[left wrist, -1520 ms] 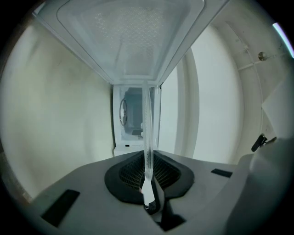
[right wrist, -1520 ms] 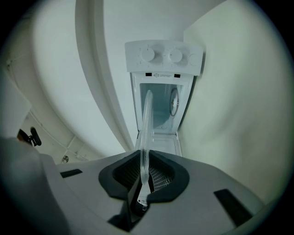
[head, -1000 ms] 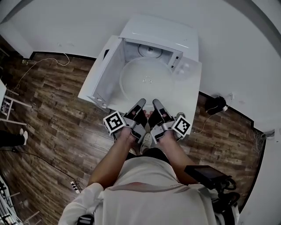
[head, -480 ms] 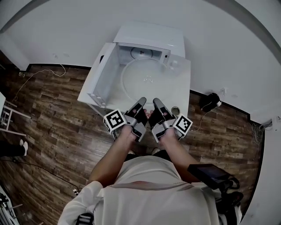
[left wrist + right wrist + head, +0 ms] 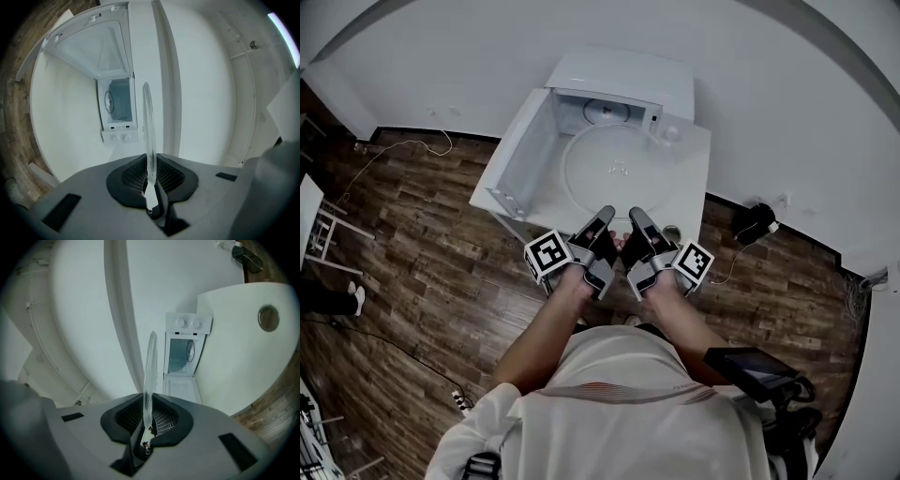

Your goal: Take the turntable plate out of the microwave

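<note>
The clear glass turntable plate (image 5: pixel 619 171) hangs level in front of the white microwave (image 5: pixel 623 80), outside its open cavity and over the white table (image 5: pixel 694 187). My left gripper (image 5: pixel 605 218) and right gripper (image 5: pixel 636 217) sit side by side, each shut on the plate's near rim. In the left gripper view the plate (image 5: pixel 148 126) shows edge-on, pinched between the left gripper's (image 5: pixel 150 177) black ribbed pads. The right gripper view gives the same: the plate's rim (image 5: pixel 149 371) is clamped in the right gripper (image 5: pixel 146 417). Behind it the microwave (image 5: pixel 180 352) stands open.
The microwave door (image 5: pixel 520 150) stands wide open to the left of the plate. A small round hole (image 5: pixel 672 233) sits in the table's near right corner. A black object with a cable (image 5: pixel 755 223) lies on the wooden floor at the right, by the white wall.
Both grippers have drawn the plate a little away from the microwave mouth and lifted it. Nearly all of that came in the first half second. Both grips are unchanged.
</note>
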`<state>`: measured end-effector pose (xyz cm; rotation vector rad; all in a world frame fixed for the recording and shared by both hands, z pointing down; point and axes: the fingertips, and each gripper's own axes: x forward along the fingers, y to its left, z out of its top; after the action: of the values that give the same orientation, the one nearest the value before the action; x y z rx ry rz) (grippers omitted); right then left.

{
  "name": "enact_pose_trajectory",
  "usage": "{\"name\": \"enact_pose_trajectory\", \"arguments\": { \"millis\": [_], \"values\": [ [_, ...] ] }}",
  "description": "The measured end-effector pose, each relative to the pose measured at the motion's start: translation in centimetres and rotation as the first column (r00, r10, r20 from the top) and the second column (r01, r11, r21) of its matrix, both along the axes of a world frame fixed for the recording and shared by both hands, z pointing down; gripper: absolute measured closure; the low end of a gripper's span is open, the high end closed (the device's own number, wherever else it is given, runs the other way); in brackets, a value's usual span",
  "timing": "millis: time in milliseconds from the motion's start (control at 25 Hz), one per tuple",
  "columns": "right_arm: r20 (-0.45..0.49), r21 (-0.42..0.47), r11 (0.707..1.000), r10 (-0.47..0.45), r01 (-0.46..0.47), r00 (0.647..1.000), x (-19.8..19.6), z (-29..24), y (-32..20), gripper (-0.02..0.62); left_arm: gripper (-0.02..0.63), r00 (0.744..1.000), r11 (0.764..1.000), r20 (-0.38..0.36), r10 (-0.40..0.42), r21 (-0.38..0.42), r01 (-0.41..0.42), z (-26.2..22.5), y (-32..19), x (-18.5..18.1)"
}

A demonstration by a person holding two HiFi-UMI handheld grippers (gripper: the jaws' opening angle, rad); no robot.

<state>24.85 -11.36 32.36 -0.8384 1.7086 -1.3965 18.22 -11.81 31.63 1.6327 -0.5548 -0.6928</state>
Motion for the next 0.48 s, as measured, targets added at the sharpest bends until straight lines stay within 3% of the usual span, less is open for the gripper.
{"name": "enact_pose_trajectory", "arguments": {
  "millis": [480],
  "values": [
    [0.0, -0.002, 1.0, -0.013, 0.013, 1.0, -0.57, 0.16, -0.27, 0.551, 0.554, 1.0, 1.0, -0.001, -0.014, -0.015, 0.014, 0.23, -0.21, -0.65]
  ]
}}
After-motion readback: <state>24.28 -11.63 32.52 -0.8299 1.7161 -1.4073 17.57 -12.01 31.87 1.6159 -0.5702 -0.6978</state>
